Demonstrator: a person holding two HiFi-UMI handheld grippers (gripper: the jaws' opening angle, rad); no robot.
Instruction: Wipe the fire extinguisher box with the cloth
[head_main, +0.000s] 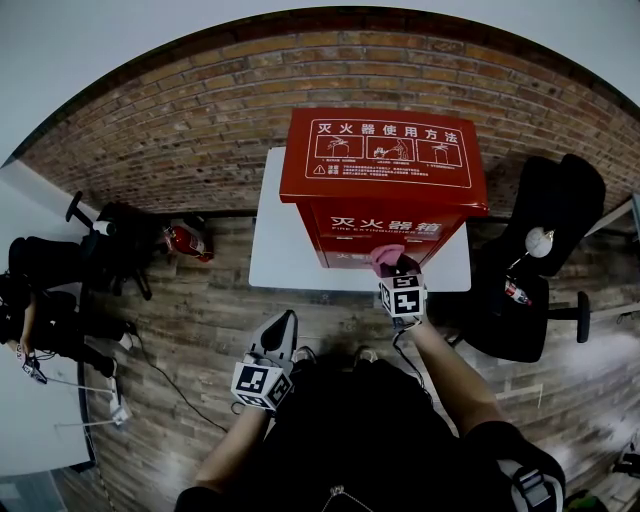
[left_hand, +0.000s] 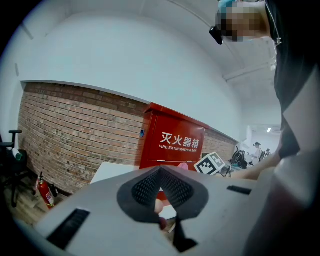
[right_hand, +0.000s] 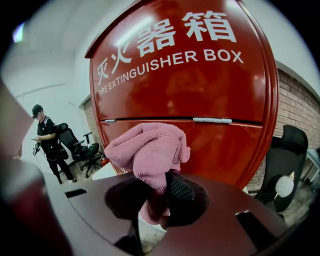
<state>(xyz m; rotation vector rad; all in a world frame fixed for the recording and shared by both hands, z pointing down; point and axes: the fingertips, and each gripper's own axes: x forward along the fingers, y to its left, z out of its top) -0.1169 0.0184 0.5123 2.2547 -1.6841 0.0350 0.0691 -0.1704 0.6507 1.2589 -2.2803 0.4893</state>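
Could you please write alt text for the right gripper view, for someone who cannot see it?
The right tongs clamp a bunched pink cloth close before the front of a red fire extinguisher box that fills the frame. A person in black stands far off at left.

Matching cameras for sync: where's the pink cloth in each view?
Head view: pink cloth right of centre, in front of the fire extinguisher box, at the right gripper tip.
Left gripper view: only a small pink sliver left of the marker cube, probably it.
Right gripper view: centre, bunched, clamped between the jaws.
Shared landmark: fire extinguisher box.
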